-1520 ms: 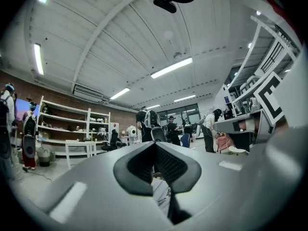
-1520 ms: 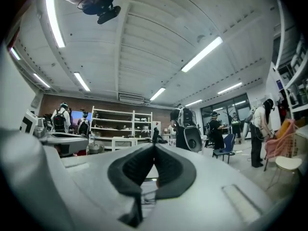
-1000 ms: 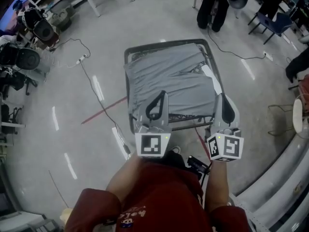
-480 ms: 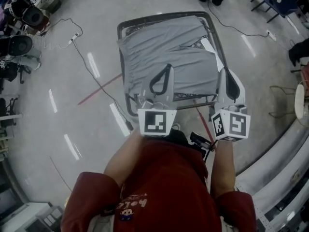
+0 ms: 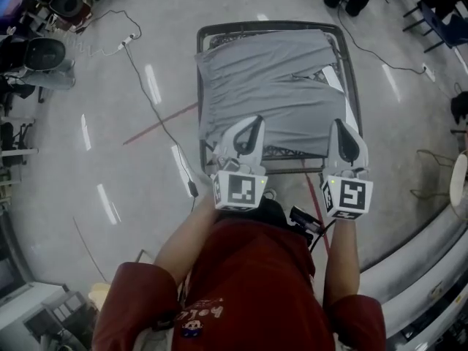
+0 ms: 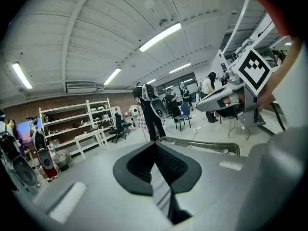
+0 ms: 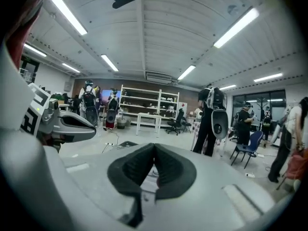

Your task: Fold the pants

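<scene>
Fold-the-pants update: nothing's grabbed yet. The grey pants are spread out on the mesh cot right in front of me, with one part lapped diagonally over the other, so it's not a clean flat start.

My left tongs and right tongs sit side by side over the near edge of the cloth, one toward each near corner. I've spaced them like that because I reckon the fold starts by lifting that edge at both ends at once.

Both pairs are pinched fully together with nothing between them; the gripper views show the pads meeting and no fabric. They point almost level across the room, not down at the cloth. I can't tell if either tip touches the fabric. I'll need to spread them first, then dip.
</scene>
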A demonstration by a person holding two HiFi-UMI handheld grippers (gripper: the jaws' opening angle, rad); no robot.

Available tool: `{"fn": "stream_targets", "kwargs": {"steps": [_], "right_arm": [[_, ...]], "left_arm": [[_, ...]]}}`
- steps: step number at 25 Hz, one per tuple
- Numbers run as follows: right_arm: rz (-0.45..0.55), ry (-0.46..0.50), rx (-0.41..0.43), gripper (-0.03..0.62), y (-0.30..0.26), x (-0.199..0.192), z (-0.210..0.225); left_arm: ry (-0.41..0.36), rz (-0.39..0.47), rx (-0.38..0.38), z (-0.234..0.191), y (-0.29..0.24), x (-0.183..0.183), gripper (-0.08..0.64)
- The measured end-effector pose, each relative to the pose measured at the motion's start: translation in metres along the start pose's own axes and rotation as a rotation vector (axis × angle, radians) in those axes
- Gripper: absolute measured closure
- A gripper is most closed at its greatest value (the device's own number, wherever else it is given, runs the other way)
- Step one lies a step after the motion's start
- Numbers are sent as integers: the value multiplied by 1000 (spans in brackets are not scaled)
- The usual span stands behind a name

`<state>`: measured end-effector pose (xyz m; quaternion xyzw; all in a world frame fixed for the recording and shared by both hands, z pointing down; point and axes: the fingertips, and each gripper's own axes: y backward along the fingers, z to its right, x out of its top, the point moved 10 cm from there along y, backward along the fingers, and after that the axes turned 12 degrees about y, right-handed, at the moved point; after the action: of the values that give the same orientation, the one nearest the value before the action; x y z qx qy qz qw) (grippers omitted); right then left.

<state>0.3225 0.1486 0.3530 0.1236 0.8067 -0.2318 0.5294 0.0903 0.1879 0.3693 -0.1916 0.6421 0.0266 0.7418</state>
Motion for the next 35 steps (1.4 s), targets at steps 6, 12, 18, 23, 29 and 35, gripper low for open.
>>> {"fn": "stream_targets", "kwargs": {"steps": [6, 12, 18, 23, 29, 35], "right_arm": [[-116, 90, 149, 580, -21, -36, -14], [-271, 270, 395, 494, -40, -83, -41], [-440, 468, 573, 446, -39, -132, -58], [-561, 601, 648, 436, -39, -172, -55], [-689, 675, 707, 436, -38, -210, -34], [-787, 716, 766, 436, -37, -234, -19]], "left_arm": [[-108, -149, -8, -11, -2, -46, 513], [-257, -361, -114, -18, -10, -96, 402], [-349, -574, -196, -27, -14, -147, 343], [-405, -720, -205, -49, -14, -178, 301], [-521, -861, -249, -80, -15, -200, 295], [-583, -986, -315, -98, -17, -223, 293]]}}
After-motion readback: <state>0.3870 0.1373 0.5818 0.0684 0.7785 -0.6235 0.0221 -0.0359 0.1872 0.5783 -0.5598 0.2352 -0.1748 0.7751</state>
